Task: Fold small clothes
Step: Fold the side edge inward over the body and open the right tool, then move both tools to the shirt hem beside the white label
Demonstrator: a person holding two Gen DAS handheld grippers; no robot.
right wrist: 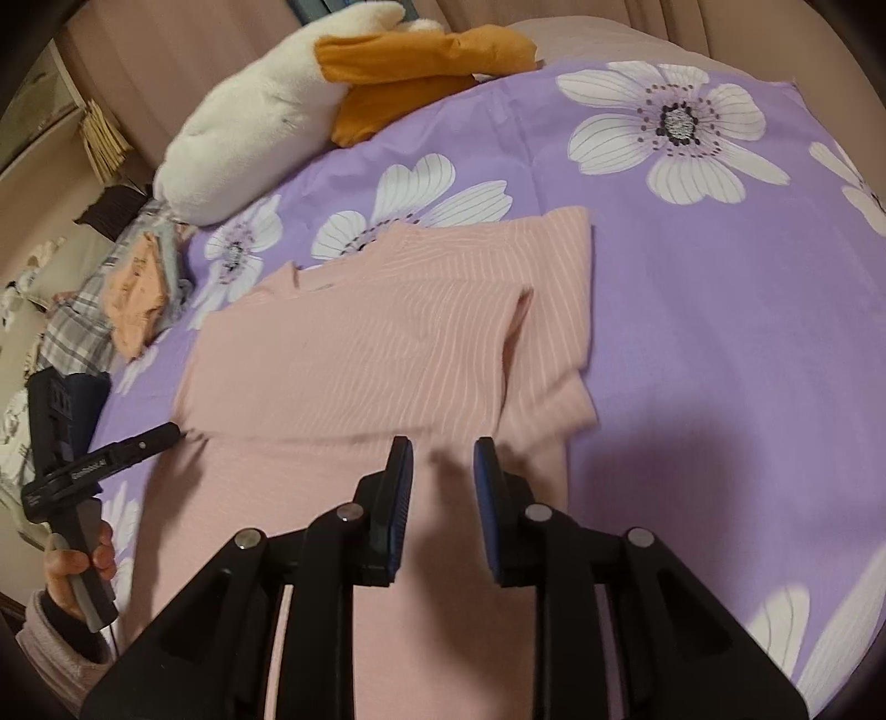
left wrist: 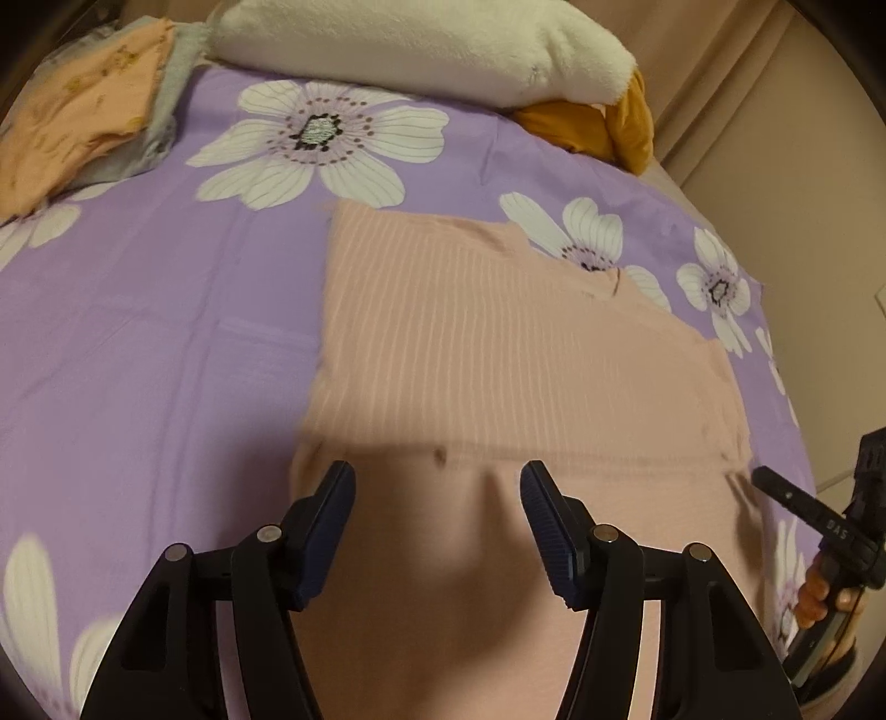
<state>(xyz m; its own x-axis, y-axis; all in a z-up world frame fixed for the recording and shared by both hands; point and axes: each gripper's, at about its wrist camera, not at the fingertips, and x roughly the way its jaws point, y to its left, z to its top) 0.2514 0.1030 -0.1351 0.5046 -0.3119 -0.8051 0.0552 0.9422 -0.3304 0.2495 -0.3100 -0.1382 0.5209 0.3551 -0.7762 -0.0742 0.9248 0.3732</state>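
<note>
A pink ribbed top [left wrist: 470, 343] lies flat on the purple flowered sheet [left wrist: 166, 310], its near part folded up over itself. It also shows in the right wrist view [right wrist: 376, 354], one sleeve folded in at the right. My left gripper [left wrist: 437, 482] is open and empty, just above the garment's folded edge. My right gripper [right wrist: 443, 459] is open with a narrower gap, empty, above the garment's near right part. Each gripper shows at the edge of the other's view: the right gripper [left wrist: 775, 487], the left gripper [right wrist: 160, 435].
A white plush pillow [left wrist: 421, 44] and an orange cloth [left wrist: 598, 127] lie at the far side of the bed. A pile of folded clothes topped by a peach garment [left wrist: 83, 122] sits at the far left. Curtains hang behind.
</note>
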